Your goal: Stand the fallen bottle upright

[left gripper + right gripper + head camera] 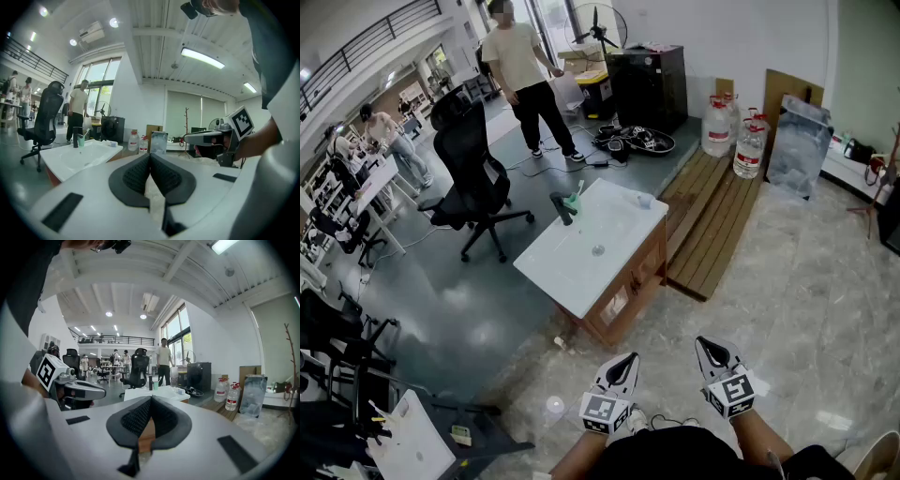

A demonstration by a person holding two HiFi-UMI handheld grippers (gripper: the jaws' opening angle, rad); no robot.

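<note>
A white basin top (572, 262) on a wooden cabinet stands ahead of me. Near its far right corner lies the fallen bottle (644, 199), small and pale; it also shows as a small lying shape in the left gripper view (111, 144) and the right gripper view (180, 391). A black tap (562, 207) and a green cup (573, 202) stand at the basin's back edge. My left gripper (623, 363) (150, 157) and right gripper (709, 349) (151, 401) hover side by side well short of the cabinet. Both are shut with nothing between the pads.
A black office chair (469, 169) stands left of the cabinet, and a person (525, 75) stands behind it. A wooden pallet (712, 220) with water jugs (733, 131) lies to the right. A black cabinet (647, 86) is at the back.
</note>
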